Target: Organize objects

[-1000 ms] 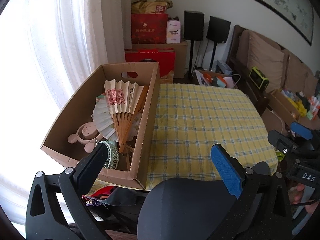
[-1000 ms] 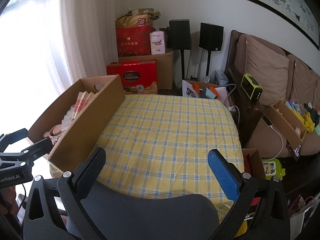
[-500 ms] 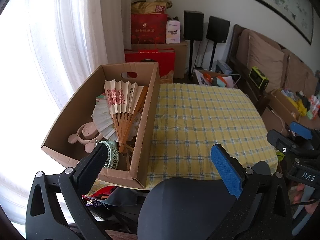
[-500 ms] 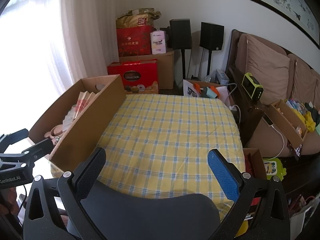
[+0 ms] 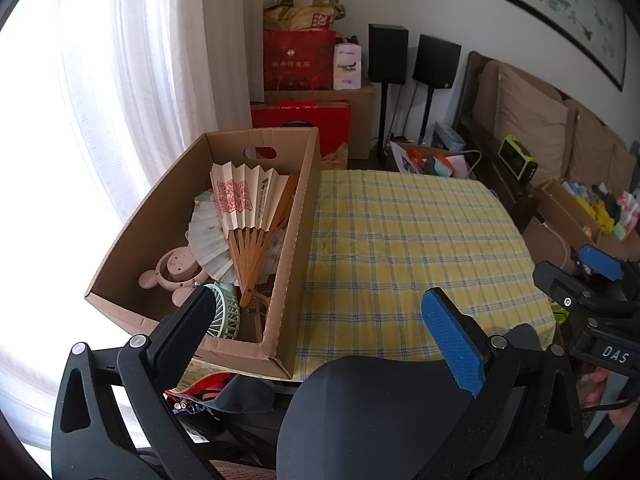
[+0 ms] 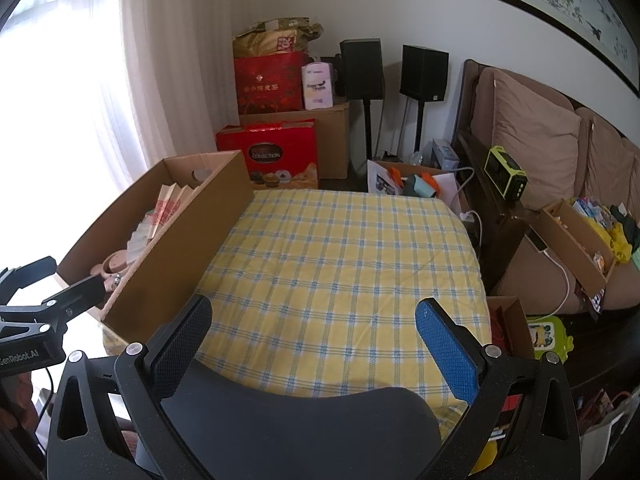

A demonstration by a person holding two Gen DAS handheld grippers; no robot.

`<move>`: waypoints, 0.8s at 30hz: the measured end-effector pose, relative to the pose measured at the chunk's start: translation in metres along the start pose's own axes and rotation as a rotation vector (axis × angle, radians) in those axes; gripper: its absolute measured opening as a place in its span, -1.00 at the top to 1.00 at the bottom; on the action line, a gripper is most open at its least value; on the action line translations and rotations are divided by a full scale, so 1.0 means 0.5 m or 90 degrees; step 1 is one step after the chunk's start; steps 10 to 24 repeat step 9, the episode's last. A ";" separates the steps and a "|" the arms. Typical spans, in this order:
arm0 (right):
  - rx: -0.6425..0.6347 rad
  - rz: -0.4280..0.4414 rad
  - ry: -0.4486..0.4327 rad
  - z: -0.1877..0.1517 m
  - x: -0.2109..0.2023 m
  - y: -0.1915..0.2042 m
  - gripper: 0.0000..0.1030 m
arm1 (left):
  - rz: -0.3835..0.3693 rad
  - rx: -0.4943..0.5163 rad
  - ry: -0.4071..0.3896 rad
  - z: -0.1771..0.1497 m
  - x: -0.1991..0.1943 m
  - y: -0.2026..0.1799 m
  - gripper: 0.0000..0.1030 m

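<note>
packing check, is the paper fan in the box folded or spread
Spread: the paper fan shows fanned pleats and splayed bamboo ribs inside the cardboard box.

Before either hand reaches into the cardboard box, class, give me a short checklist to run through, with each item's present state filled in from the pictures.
1. Left tongs open and holding nothing: ok.
2. Right tongs open and holding nothing: ok.
3. Cardboard box resting on the table, top open: ok.
4. Paper fan lying on top of the other things in the box, nothing over it: ok.
5. Checked tablecloth bare, with room to set things down: ok.
6. Whether the small green fan is caught under the paper fan's ribs: cannot tell.
</note>
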State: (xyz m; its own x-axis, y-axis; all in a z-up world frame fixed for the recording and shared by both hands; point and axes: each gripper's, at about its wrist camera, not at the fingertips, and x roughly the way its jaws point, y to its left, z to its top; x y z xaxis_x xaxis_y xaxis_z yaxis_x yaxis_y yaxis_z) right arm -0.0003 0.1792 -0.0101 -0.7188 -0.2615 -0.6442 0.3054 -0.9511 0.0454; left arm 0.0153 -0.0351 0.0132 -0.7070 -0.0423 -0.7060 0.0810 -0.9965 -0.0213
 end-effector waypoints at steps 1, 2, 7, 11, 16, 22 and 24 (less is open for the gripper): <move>0.000 0.000 0.000 0.000 0.000 -0.001 -0.99 | 0.000 0.000 0.000 0.001 0.000 0.001 -1.00; 0.000 0.000 0.000 0.000 -0.001 0.001 -0.99 | 0.001 -0.001 0.000 0.000 0.000 0.001 -1.00; 0.000 0.000 0.000 0.000 0.000 -0.002 -0.99 | 0.002 -0.001 0.000 0.001 -0.001 0.000 -1.00; 0.000 0.000 -0.001 0.000 -0.001 -0.001 -0.99 | 0.005 -0.001 0.000 0.002 -0.002 0.003 -1.00; 0.000 0.000 -0.001 0.000 -0.001 -0.001 -0.99 | 0.005 -0.001 0.000 0.002 -0.002 0.003 -1.00; 0.000 0.000 -0.001 0.000 -0.001 -0.001 -0.99 | 0.005 -0.001 0.000 0.002 -0.002 0.003 -1.00; 0.000 0.000 -0.001 0.000 -0.001 -0.001 -0.99 | 0.005 -0.001 0.000 0.002 -0.002 0.003 -1.00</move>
